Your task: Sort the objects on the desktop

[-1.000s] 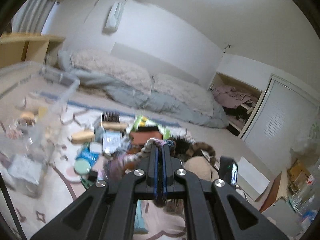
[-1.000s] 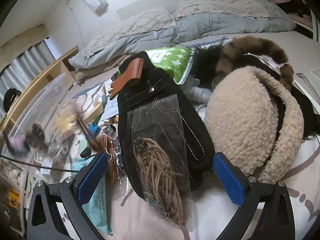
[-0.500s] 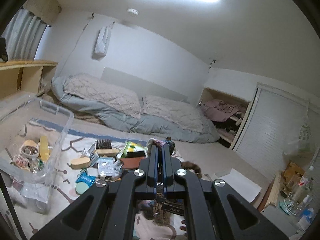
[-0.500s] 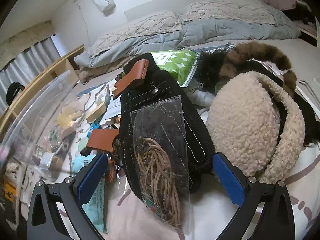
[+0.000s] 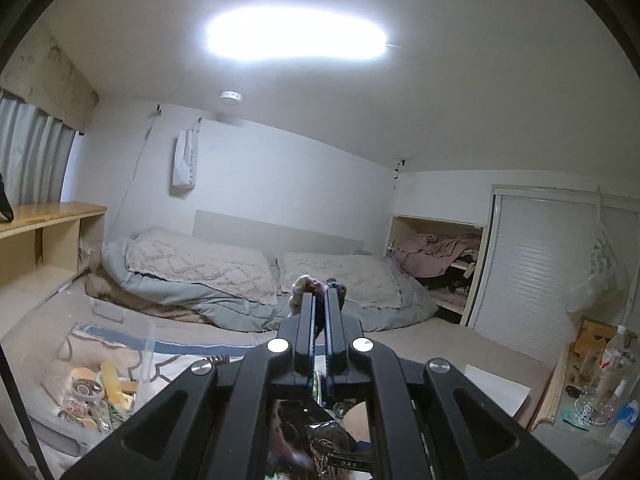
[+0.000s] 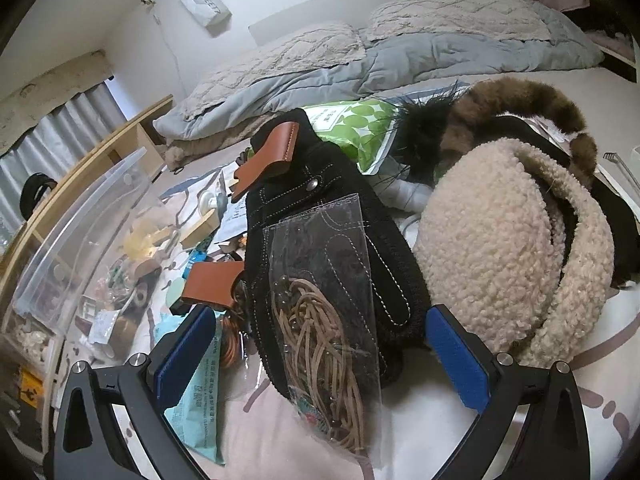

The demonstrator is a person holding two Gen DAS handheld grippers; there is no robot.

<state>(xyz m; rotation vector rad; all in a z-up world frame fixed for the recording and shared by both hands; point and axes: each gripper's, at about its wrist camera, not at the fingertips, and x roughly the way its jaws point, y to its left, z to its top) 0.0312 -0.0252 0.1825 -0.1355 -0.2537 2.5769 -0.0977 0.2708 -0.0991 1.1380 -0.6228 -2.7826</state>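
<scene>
My left gripper points level, jaws clamped on a fuzzy multicoloured fabric bundle at their tips. My right gripper tilts downward, wide open, straddling a clear packet of tan cords.

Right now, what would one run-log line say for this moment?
left gripper: shut on fuzzy scrunchie | right gripper: open over clear packet of cords | clear bin: part-filled

The left hand-held gripper points level across a bedroom, its jaws closed on a small bundle of fuzzy multicoloured hair ties. Beyond lie two quilted pillows on a grey duvet. A clear plastic storage box of small items sits lower left.
</scene>
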